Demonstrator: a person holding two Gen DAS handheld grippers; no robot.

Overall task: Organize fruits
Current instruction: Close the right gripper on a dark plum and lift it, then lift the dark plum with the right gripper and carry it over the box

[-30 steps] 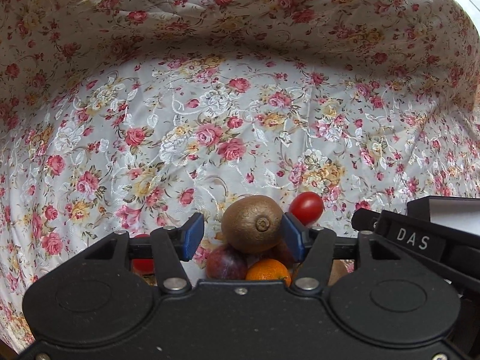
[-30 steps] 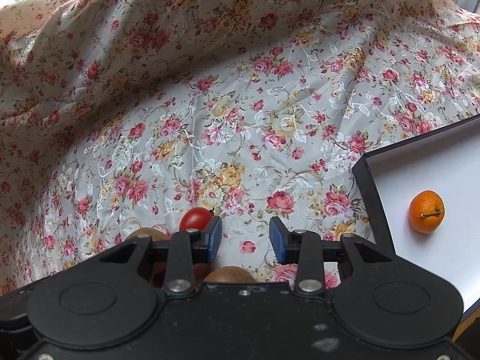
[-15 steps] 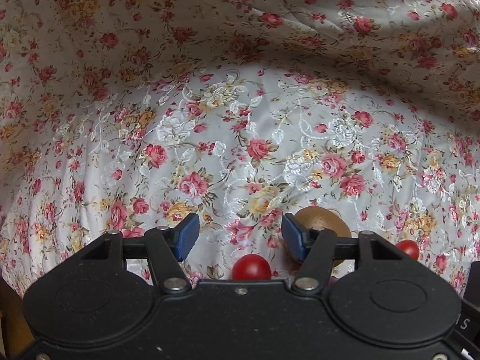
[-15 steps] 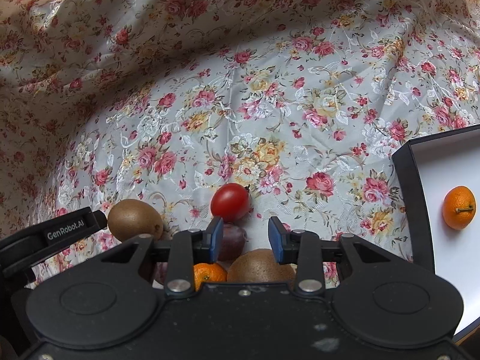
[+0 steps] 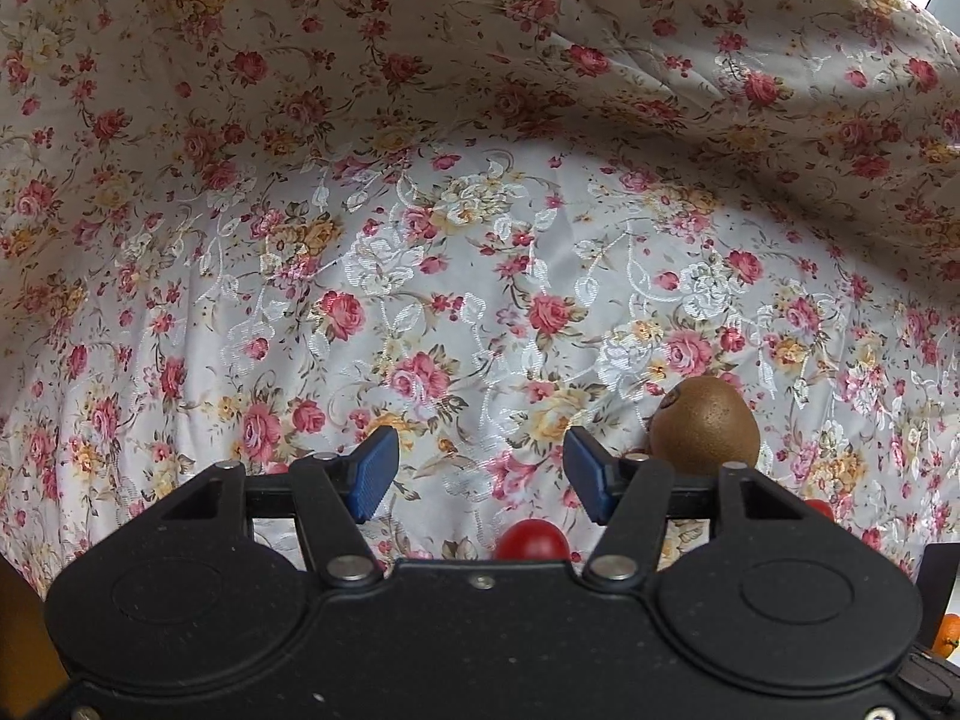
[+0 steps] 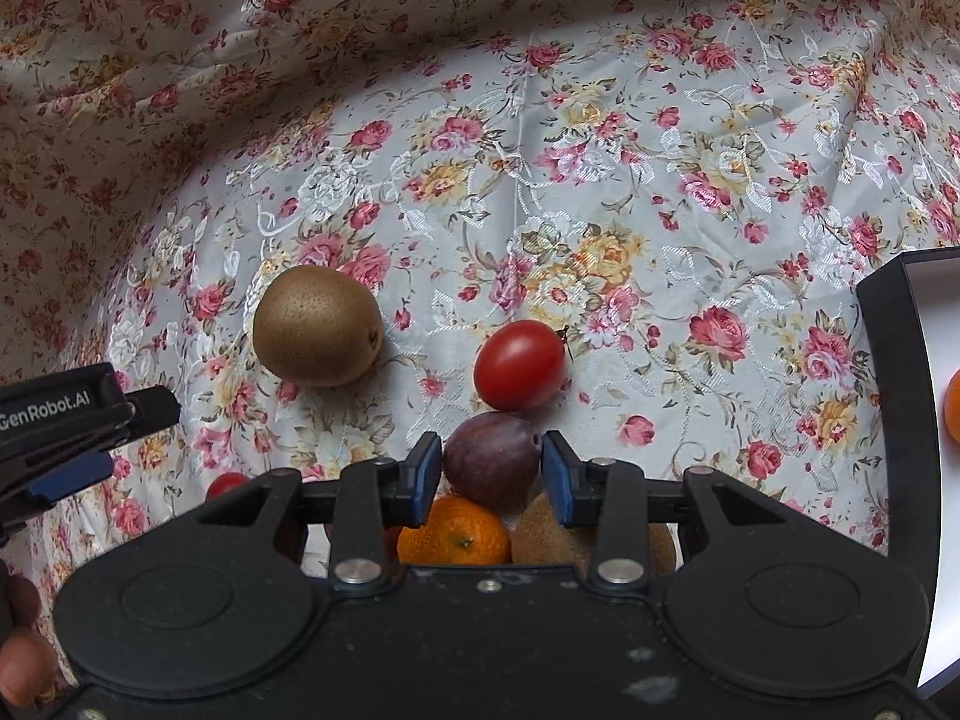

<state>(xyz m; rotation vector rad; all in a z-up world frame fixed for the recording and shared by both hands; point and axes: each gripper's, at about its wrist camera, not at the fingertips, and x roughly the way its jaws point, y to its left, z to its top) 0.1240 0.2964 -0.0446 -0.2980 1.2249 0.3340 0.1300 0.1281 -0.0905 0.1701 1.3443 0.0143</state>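
In the right wrist view my right gripper is open, its blue pads on either side of a dark purple plum with small gaps. Behind the plum lies a red tomato, and a brown kiwi lies to the left. An orange mandarin and another kiwi sit under the jaws. In the left wrist view my left gripper is open and empty above the cloth, with a small red tomato below it and a kiwi at its right.
A black-walled box with a white floor stands at the right and holds a mandarin. The left gripper's body shows at the left edge. A small tomato lies beside it. Floral cloth rises behind.
My right gripper has moved forward and down over the fruit pile, so the plum now sits between its pads. My left gripper has swung left, away from the kiwi.
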